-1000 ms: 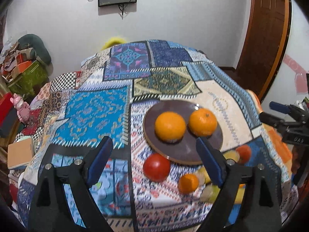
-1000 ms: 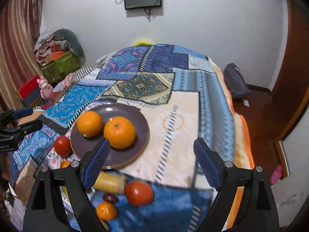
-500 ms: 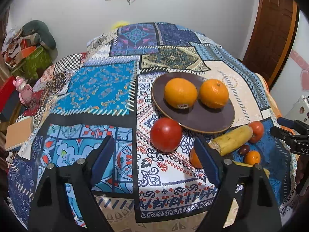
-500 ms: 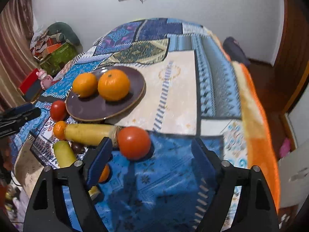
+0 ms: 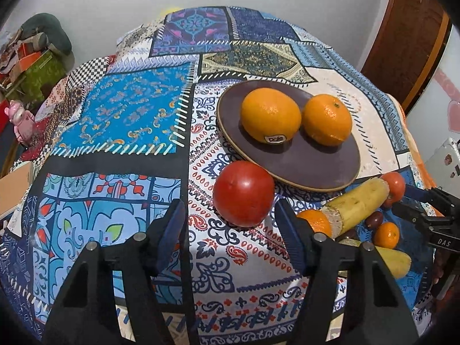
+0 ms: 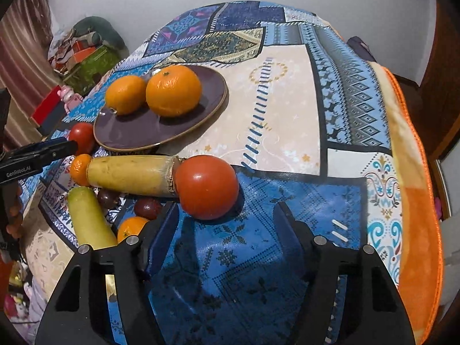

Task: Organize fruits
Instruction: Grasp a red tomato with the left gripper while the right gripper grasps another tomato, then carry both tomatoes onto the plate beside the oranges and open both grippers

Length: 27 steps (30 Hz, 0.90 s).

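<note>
A brown plate [image 5: 313, 169] [image 6: 126, 135] holds two oranges [image 5: 270, 115] [image 6: 172, 90]. A red tomato [image 5: 243, 193] lies on the cloth just ahead of my open, empty left gripper [image 5: 230, 230]. In the right wrist view a second red tomato [image 6: 207, 187] lies just ahead of my open, empty right gripper [image 6: 227, 227], touching a yellow stalk piece [image 6: 132, 175]. Small mandarins [image 6: 130, 228], dark plums [image 6: 146, 207] and a pale green stalk piece [image 6: 89, 218] lie to the left.
The patterned cloth [image 5: 120, 115] covers the whole surface, with an orange blanket edge [image 6: 417, 201] on the right. Boxes and a pink toy [image 5: 21, 120] sit off the far left side. A wooden door [image 5: 408, 28] stands at the right.
Both grippers have moved down and closer to the fruit. Each tomato now sits larger and just in front of its gripper's open fingers.
</note>
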Motion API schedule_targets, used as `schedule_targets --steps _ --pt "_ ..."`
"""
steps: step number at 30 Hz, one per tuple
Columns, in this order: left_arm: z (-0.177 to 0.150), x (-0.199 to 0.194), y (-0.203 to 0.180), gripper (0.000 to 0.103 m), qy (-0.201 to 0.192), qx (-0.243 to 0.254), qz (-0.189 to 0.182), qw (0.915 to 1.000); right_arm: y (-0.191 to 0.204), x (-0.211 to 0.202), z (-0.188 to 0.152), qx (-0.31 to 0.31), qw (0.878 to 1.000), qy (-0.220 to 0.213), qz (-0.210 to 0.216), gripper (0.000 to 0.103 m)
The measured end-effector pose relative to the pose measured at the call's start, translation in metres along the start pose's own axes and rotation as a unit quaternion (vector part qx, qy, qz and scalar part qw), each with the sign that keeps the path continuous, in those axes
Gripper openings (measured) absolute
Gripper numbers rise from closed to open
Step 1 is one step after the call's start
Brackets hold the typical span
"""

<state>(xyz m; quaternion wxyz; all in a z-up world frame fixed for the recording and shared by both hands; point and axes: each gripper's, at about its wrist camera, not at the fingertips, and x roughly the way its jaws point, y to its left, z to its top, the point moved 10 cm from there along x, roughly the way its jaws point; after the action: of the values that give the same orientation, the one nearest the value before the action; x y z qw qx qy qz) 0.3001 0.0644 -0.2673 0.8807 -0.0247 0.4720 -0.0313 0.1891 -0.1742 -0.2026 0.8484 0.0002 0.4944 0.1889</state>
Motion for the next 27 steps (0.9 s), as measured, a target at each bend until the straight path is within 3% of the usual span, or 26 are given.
schedule_targets --steps 5,12,15,27 --pt "0.001 0.011 -0.002 0.065 0.016 -0.010 -0.012 0.9997 0.004 0.008 0.002 -0.007 1.000 0.006 0.001 0.062" --pt "0.003 0.021 -0.011 0.049 0.028 -0.004 -0.026 0.9993 0.009 0.009 0.004 -0.021 1.000 0.001 0.011 0.052" --pt "0.004 0.022 -0.011 0.049 0.027 -0.006 -0.023 0.9993 0.012 0.010 0.006 -0.021 0.999 -0.001 0.027 0.044" --pt "0.002 0.005 -0.007 0.048 0.017 -0.014 -0.026 0.9994 0.001 -0.002 0.012 -0.015 1.000 -0.014 0.005 0.043"
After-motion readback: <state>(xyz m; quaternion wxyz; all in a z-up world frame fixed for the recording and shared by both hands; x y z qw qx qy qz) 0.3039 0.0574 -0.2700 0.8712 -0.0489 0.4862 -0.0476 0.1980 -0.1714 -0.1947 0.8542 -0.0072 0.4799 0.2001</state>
